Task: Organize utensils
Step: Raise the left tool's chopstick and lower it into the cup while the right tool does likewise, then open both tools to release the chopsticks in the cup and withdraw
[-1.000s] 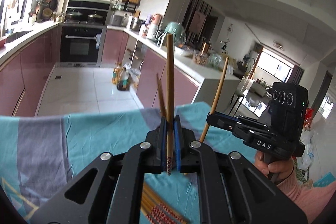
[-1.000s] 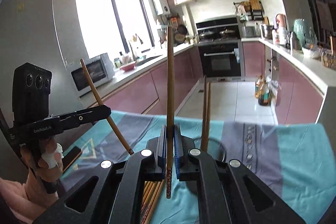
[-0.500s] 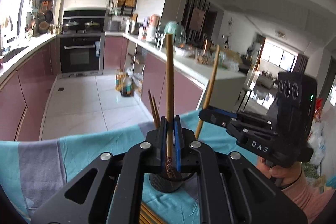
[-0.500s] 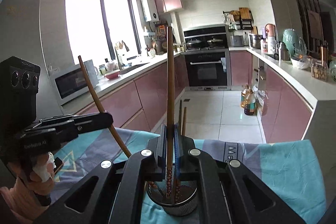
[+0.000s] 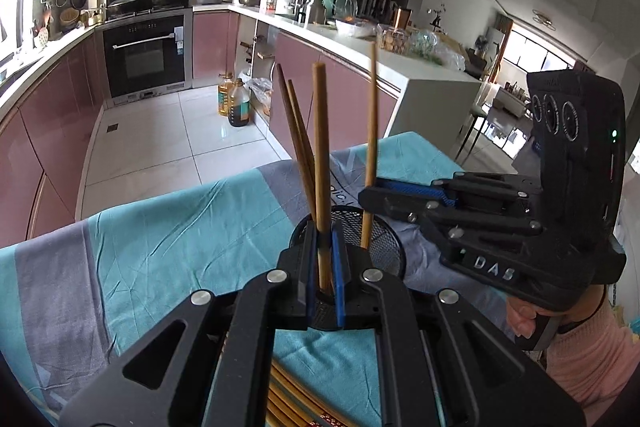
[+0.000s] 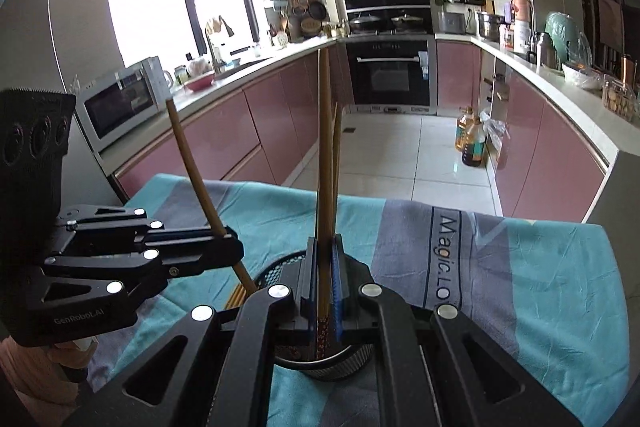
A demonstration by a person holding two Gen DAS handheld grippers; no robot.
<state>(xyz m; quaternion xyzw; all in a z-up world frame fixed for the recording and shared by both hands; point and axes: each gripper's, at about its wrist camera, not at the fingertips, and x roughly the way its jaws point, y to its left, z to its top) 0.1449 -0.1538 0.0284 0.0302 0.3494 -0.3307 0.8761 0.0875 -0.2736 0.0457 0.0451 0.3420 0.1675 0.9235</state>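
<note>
My left gripper (image 5: 323, 267) is shut on a wooden chopstick (image 5: 320, 155) that stands upright, its lower end inside the mouth of the black mesh holder (image 5: 384, 243). My right gripper (image 6: 323, 291) is shut on a second upright chopstick (image 6: 324, 167), whose patterned end hangs inside the holder (image 6: 344, 361). Two chopsticks (image 5: 294, 139) lean in the holder. Each gripper shows in the other's view: the right gripper (image 5: 368, 195) on the right, the left gripper (image 6: 236, 251) on the left, both over the holder's rim.
A teal and grey cloth (image 5: 168, 239) covers the table, whose far edge drops to the tiled kitchen floor. Several loose chopsticks (image 5: 288, 395) lie on the cloth under my left gripper. A hand in a pink sleeve (image 5: 580, 355) holds the right gripper.
Both grippers have moved forward and down. The holder has come into view under the jaws, and the two held chopsticks now reach into it.
</note>
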